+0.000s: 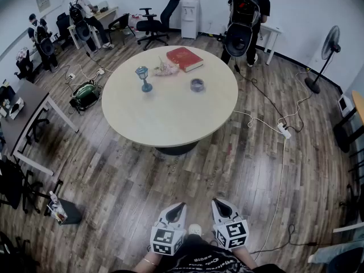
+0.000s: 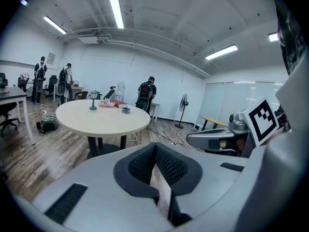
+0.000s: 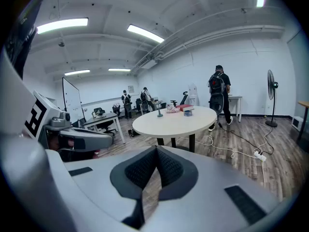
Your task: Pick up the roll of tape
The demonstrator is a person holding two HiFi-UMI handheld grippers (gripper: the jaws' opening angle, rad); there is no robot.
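The roll of tape [image 1: 197,85] is a small grey ring lying on the round beige table [image 1: 170,115], right of its middle; it also shows far off as the tape [image 2: 126,110] and the tape [image 3: 188,112] in the two gripper views. My left gripper [image 1: 179,208] and right gripper [image 1: 220,204] are held side by side low at the bottom of the head view, well short of the table, over the wooden floor. Both have their jaws shut with nothing between them, as the left gripper [image 2: 155,146] and right gripper [image 3: 156,150] views show.
On the table also stand a red book [image 1: 184,58], a small blue lamp-like figure [image 1: 143,78] and a pink-white bundle [image 1: 165,68]. People with backpacks [image 1: 245,16] stand at the far wall. A white cable with a power strip [image 1: 282,131] lies right of the table. A fan [image 1: 327,53] stands at right.
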